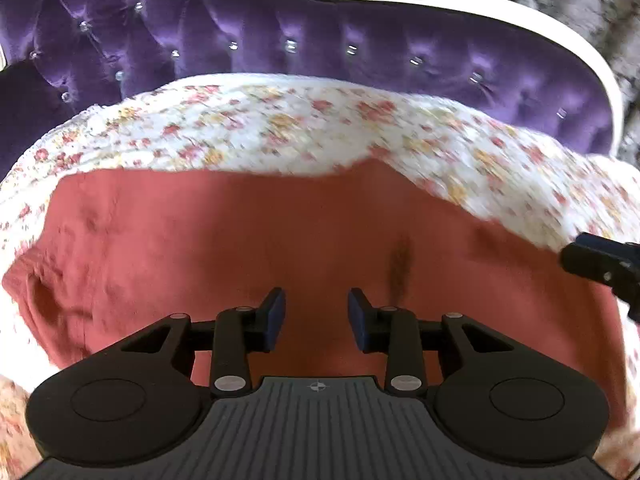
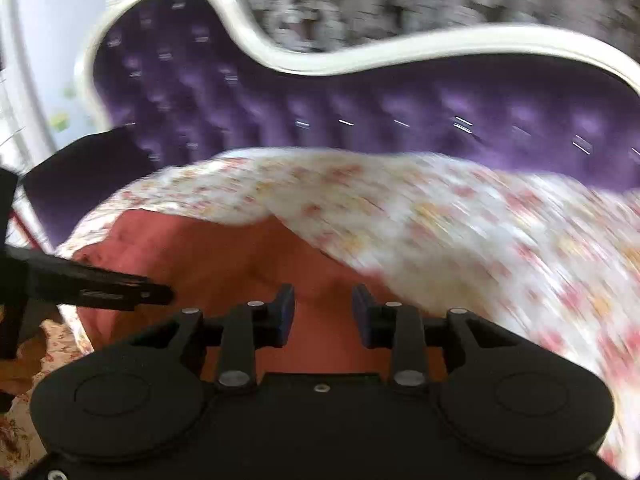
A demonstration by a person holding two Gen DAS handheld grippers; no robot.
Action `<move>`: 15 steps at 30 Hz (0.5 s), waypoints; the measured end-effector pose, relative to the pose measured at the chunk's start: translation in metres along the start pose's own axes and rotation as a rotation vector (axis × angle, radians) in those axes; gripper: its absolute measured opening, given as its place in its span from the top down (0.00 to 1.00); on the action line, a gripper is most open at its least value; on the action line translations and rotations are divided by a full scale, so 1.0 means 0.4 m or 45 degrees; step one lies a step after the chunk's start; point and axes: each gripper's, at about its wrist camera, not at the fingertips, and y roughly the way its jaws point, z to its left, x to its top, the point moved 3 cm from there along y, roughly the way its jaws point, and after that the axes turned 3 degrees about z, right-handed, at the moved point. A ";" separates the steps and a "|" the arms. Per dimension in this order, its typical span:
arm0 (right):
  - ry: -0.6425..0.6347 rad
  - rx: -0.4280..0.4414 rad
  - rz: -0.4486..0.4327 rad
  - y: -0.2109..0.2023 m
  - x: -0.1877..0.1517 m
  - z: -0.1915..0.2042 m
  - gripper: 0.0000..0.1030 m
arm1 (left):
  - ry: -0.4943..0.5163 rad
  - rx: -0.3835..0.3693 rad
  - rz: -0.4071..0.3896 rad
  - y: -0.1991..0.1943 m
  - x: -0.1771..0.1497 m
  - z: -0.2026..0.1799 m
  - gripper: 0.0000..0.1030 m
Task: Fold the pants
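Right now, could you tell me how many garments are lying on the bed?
1: the salmon-red pants spread across the floral bedspread, below the purple headboard, under both grippers. Anything beneath them or behind the gripper bodies would be hidden.

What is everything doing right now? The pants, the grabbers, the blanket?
Pants: lying spread on the blanket, wrinkled, held by neither gripper.
Blanket: spread over the bed.
Left gripper: open, nothing between its fingers.
Right gripper: open, nothing between its fingers.
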 end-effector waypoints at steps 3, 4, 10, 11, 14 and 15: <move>-0.112 0.070 0.026 0.090 0.049 0.036 0.57 | 0.000 0.064 0.007 0.052 0.039 0.021 0.68; -0.133 0.095 0.040 0.122 0.063 0.046 0.57 | -0.006 0.079 0.023 0.070 0.044 0.032 0.68; -0.267 0.168 0.094 0.278 0.118 0.069 0.50 | 0.013 0.066 0.029 0.107 0.018 0.074 0.66; -0.273 0.181 0.107 0.301 0.125 0.068 0.50 | 0.030 0.074 0.017 0.106 0.015 0.069 0.66; -0.292 0.223 0.141 0.338 0.127 0.073 0.50 | 0.050 0.102 -0.011 0.105 0.009 0.057 0.66; -0.301 0.224 0.152 0.349 0.128 0.073 0.51 | 0.048 0.106 -0.014 0.106 0.011 0.052 0.66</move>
